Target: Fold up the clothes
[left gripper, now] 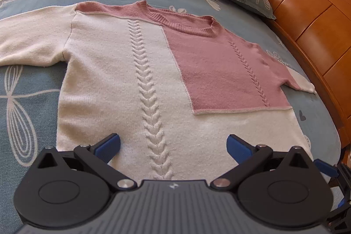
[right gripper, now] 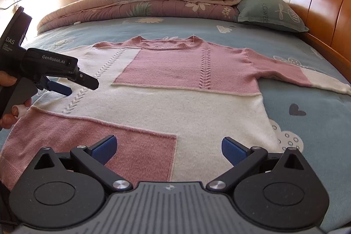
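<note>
The sweater [right gripper: 175,98] lies flat and face up on the bed [right gripper: 307,102], both sleeves spread out to the sides, no fold in it. The left gripper [left gripper: 173,146] and right gripper [right gripper: 169,148] hover over its hem, each with jaws wide apart and holding nothing (the hem itself is partly hidden). Judging by this, any fold needs a grip on an edge or sleeve.

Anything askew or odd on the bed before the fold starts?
Nothing stands out. The sweater lies flat and face up on the bed, sleeves spread out. Both grippers, left and right, are open over its hem.
</note>
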Motion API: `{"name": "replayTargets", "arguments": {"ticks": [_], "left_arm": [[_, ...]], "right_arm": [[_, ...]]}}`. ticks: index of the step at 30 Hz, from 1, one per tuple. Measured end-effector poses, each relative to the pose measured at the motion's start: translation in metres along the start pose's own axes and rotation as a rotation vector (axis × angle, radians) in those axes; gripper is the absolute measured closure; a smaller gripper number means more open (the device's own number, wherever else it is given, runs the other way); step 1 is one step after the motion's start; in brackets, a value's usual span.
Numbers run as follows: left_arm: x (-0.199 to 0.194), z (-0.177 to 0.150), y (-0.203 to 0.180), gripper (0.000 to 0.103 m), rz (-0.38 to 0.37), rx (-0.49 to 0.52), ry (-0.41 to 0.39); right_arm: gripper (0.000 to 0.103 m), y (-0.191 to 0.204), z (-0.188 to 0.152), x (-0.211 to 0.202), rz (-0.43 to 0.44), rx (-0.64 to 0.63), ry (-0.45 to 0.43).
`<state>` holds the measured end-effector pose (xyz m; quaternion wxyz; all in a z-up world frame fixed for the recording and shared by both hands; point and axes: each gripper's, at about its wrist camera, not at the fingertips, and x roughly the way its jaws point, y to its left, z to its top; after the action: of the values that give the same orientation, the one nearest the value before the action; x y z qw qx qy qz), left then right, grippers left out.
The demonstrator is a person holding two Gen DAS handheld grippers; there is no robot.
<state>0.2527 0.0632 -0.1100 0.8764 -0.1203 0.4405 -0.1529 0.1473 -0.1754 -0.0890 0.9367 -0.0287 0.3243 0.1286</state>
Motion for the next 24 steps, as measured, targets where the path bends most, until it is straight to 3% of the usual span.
{"name": "replayTargets", "arguments": {"ticks": [4,8,12,16,24], "left_arm": [[0.003,-0.003,-0.006,0.001,0.026,0.055,-0.025],[0.008,-0.004,-0.016,0.001,0.088,0.101,-0.022],[0.013,-0.004,-0.027,0.001,0.153,0.148,-0.017],[0.022,-0.003,-0.043,0.0,0.238,0.196,-0.006],[0.012,0.026,-0.05,0.001,0.212,0.238,-0.044]], "right_arm": [[0.0,0.003,0.017,0.025,0.054,0.003,-0.014],[0.0,0.003,-0.002,0.047,0.108,0.054,0.085],[0.0,0.015,-0.012,0.047,0.083,-0.097,0.098],[0.0,0.013,-0.014,0.045,0.094,-0.103,0.106],[0.0,0.017,-0.017,0.041,0.078,-0.124,0.106]]}}
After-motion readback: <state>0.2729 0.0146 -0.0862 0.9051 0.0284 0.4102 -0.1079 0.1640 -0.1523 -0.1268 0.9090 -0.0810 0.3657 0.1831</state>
